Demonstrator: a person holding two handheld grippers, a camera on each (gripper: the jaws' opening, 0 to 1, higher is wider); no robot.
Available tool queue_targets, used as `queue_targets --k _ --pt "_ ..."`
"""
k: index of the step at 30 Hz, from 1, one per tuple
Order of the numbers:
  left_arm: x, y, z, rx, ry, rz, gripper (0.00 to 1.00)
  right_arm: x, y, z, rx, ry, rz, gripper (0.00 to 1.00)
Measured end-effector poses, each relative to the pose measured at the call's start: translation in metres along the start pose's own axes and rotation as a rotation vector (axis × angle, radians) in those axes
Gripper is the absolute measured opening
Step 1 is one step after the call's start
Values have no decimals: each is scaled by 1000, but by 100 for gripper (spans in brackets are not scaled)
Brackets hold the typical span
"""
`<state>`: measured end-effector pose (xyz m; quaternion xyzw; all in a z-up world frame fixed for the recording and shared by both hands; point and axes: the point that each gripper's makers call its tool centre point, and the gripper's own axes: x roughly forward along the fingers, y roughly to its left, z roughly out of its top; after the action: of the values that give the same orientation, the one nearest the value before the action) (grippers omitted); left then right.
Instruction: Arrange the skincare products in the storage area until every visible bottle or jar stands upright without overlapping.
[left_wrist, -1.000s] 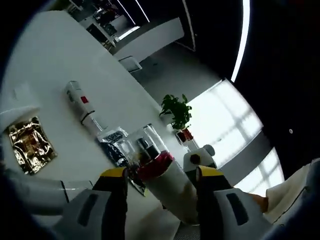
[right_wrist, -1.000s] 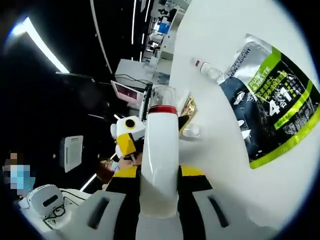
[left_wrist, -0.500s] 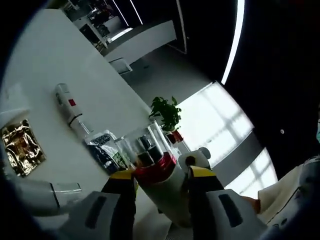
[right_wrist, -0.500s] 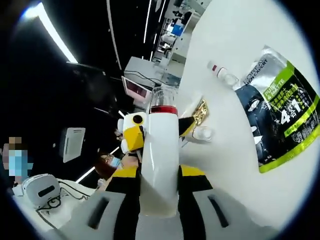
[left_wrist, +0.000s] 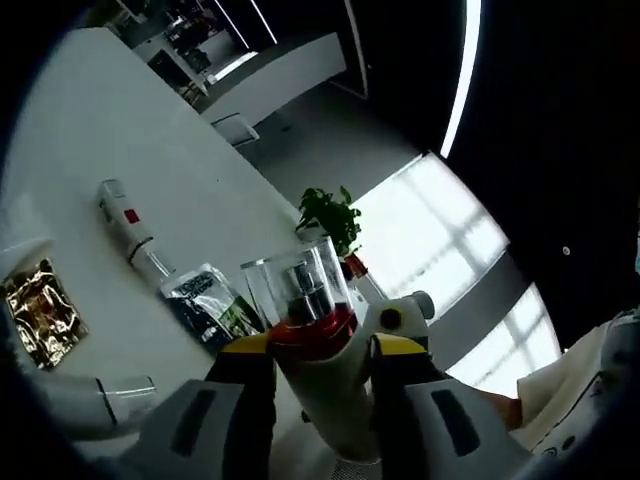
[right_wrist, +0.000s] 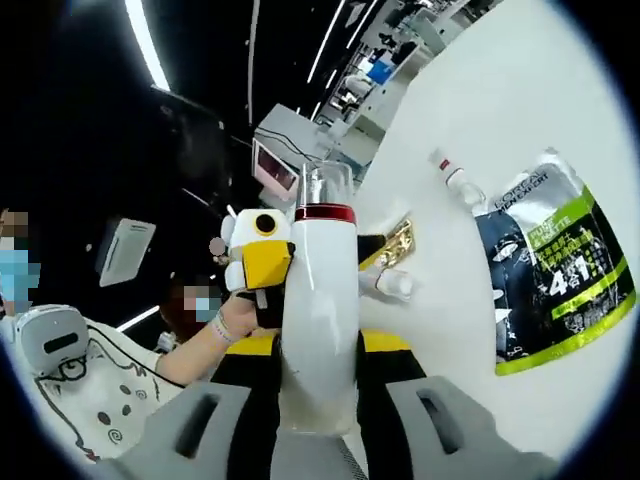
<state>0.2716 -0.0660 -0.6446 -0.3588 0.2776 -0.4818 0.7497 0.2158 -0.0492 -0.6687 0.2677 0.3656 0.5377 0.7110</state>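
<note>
You have one white pump bottle clamped between both grippers, lifted clear of the white table. In the left gripper view your left gripper has its yellow-tipped jaws closed against the bottle's white body, just below the red collar, with the clear cap rising above it toward the windows. In the right gripper view your right gripper likewise presses both jaws against the same bottle, which stands along the jaw line with its red band and clear cap at the far end; the left gripper appears beside it from the left, a hand behind it. Down on the table, the left gripper view shows a white tube with a red mark lying on its side, a dark sachet near it, a gold foil packet and another white bottle lying at the lower left. The right gripper view shows a large green-edged pouch, a small clear bottle lying flat, and the gold packet.
</note>
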Motion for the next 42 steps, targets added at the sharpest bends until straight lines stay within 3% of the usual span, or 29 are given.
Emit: queue_targets --k 2,6,7,12,16,21,27,32,34,39,42 --pt "0 2 -2 52 18 8 29 -1 -6 -3 -77 17 -45 28" --pt "2 3 -7 58 51 49 29 -1 -14 -7 -115 46 -95 28" --pt "3 3 -8 98 60 57 29 -1 -15 -8 -129 52 -108 28" --pt "5 0 -3 202 60 76 28 1 -21 -7 -175 56 -141 29" --pt "4 -1 5 256 36 85 27 0 -28 4 -303 25 -191 30" --pt "6 -7 6 328 36 87 26 1 -28 4 -285 31 -191 31" --pt "8 -10 4 396 42 112 26 0 -35 6 -332 32 -235 31" --pt "9 -6 -2 449 76 136 26 0 -43 2 -372 70 -271 31" --pt "10 -3 -4 475 91 151 26 -2 -50 2 -430 85 -306 31" --pt "10 -2 -6 536 113 174 26 0 -54 0 -423 97 -308 31" --pt "12 -3 -11 585 138 192 26 0 -56 -2 -472 116 -337 31"
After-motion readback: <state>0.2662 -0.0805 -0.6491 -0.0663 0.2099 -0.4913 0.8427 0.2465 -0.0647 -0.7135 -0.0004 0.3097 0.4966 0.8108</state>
